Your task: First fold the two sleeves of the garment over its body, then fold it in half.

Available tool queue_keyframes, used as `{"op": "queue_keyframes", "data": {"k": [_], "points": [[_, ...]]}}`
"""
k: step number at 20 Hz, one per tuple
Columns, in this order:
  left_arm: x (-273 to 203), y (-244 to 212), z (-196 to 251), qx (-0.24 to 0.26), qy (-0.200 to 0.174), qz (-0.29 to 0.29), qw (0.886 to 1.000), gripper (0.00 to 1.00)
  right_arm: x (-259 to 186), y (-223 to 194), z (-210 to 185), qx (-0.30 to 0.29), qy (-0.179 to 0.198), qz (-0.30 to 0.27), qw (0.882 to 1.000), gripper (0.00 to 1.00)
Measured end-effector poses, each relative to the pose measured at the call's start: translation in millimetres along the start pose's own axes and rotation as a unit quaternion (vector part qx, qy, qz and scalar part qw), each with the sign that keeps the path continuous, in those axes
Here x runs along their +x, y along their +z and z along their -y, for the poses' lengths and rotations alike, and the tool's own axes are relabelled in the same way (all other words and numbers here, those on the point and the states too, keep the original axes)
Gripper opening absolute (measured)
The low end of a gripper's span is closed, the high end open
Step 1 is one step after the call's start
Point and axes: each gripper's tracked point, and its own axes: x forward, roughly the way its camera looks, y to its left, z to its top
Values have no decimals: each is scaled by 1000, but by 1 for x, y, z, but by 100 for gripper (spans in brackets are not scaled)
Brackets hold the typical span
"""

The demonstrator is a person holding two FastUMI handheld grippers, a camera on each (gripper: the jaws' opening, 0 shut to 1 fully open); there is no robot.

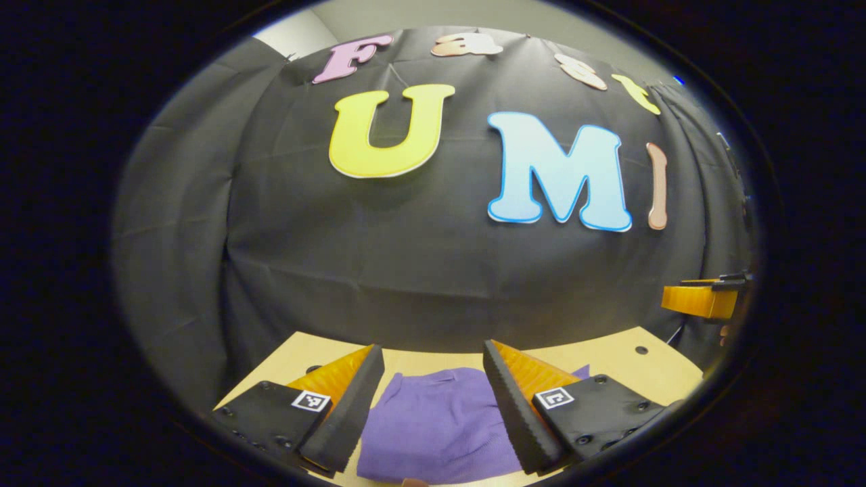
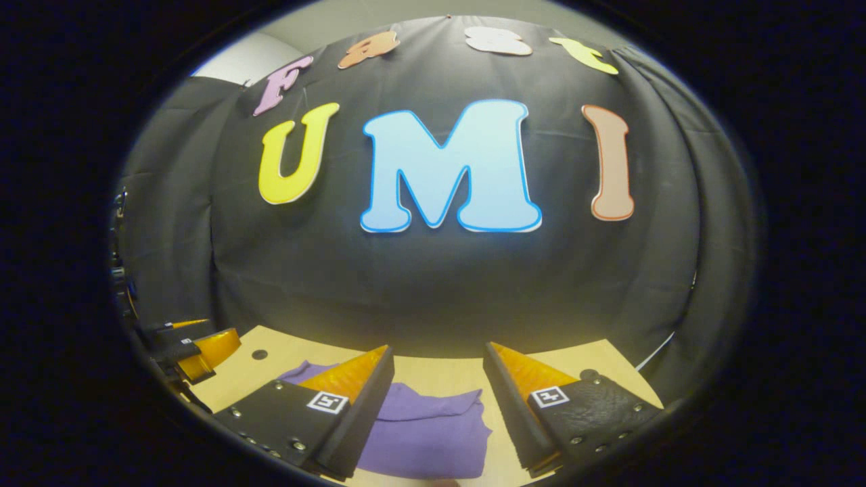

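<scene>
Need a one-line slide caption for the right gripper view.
Open right gripper above a folded purple garment on the wooden table, left gripper at the edge.

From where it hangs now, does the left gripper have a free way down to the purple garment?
Probably yes. The left gripper is open above the table, and the purple garment lies right between its fingers with nothing over it. The right gripper hangs off to the side, out of the way.
</scene>
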Motion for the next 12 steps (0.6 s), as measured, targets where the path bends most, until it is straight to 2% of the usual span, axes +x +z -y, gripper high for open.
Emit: {"op": "queue_keyframes", "data": {"k": [5,12], "points": [[-50,18,7,7,-27,21,999,94,-55,14,-23,1,-18,22,1000,83],[-109,32,2,2,-45,36,998,94,-122,30,-42,4,-48,58,997,83]]}}
